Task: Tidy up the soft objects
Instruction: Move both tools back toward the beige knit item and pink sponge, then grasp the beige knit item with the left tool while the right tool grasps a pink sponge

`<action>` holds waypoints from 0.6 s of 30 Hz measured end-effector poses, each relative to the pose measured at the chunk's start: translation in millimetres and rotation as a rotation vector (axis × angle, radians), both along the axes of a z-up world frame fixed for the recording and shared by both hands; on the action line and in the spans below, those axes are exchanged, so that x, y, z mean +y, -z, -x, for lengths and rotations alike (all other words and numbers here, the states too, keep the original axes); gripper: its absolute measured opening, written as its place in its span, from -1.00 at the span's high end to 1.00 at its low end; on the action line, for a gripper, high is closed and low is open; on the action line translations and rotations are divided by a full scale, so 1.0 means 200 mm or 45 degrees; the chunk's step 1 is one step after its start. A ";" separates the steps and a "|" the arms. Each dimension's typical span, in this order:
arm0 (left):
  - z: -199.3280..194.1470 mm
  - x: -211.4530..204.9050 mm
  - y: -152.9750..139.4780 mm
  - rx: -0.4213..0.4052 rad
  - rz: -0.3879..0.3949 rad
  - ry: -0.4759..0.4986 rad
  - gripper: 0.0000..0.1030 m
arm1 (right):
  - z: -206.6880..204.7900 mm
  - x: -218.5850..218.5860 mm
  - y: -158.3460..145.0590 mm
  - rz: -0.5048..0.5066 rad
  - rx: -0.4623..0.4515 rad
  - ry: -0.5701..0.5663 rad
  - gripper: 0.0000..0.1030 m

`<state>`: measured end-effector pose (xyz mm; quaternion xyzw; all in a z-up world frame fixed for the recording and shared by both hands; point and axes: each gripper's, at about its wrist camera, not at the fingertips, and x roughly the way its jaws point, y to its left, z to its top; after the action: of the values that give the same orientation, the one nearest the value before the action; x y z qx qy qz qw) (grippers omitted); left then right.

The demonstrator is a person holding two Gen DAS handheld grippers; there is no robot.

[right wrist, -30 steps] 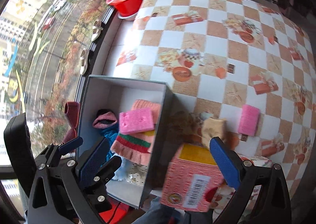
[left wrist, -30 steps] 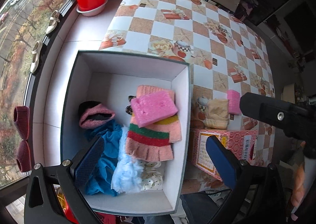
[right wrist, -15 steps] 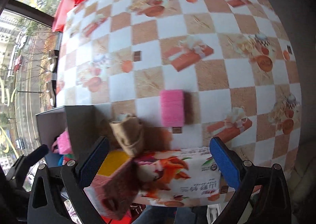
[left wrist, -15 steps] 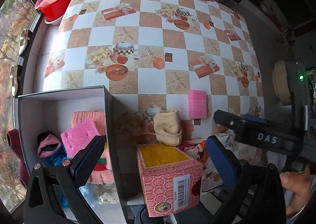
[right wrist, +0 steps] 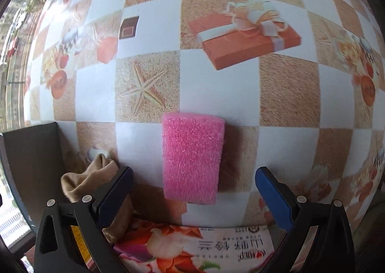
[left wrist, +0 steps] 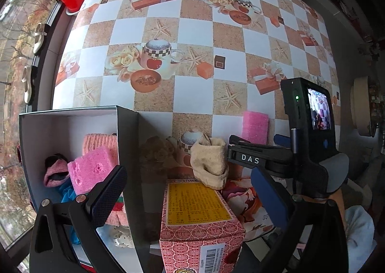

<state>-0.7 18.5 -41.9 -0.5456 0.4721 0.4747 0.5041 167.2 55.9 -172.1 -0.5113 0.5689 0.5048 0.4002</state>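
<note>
A pink foam pad (right wrist: 192, 157) lies flat on the checked tablecloth (right wrist: 216, 85), and I take it as my landmark. My right gripper (right wrist: 192, 191) hovers just short of its near end, released, blue fingers (right wrist: 272, 198) spread wider than the pad and touching nothing. Just left of the pad a beige sock (left wrist: 210, 161) stands bunched up. Further left sits an open box (left wrist: 127, 143) with a pink sponge (left wrist: 92, 169) and other soft things inside. My left gripper (left wrist: 187, 196) is also released, holding nothing, above a red carton (left wrist: 199, 222) nearer me than the pad.
</note>
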 end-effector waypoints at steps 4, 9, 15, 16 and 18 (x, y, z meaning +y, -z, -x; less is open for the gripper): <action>-0.02 0.02 0.05 0.049 0.039 -0.005 -0.99 | 0.03 -0.01 -0.02 -0.072 -0.117 -0.129 -0.37; -0.10 0.06 0.13 0.084 0.094 0.021 -0.99 | -0.09 0.03 -0.05 -0.090 -0.005 -0.086 0.15; -0.22 0.11 0.33 0.144 0.246 0.079 -0.99 | -0.38 0.04 -0.12 -0.096 0.124 0.115 0.15; -0.25 0.12 0.37 0.162 0.287 0.093 -0.99 | -0.41 0.04 -0.14 -0.098 0.137 0.135 0.15; -0.30 0.14 0.44 0.191 0.360 0.117 -0.99 | -0.46 0.04 -0.16 -0.099 0.172 0.173 0.15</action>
<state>58.4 46.4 -130.0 -0.5521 0.5949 0.4193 0.4068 259.6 63.1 -139.9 -0.4204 0.6078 0.5315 0.4140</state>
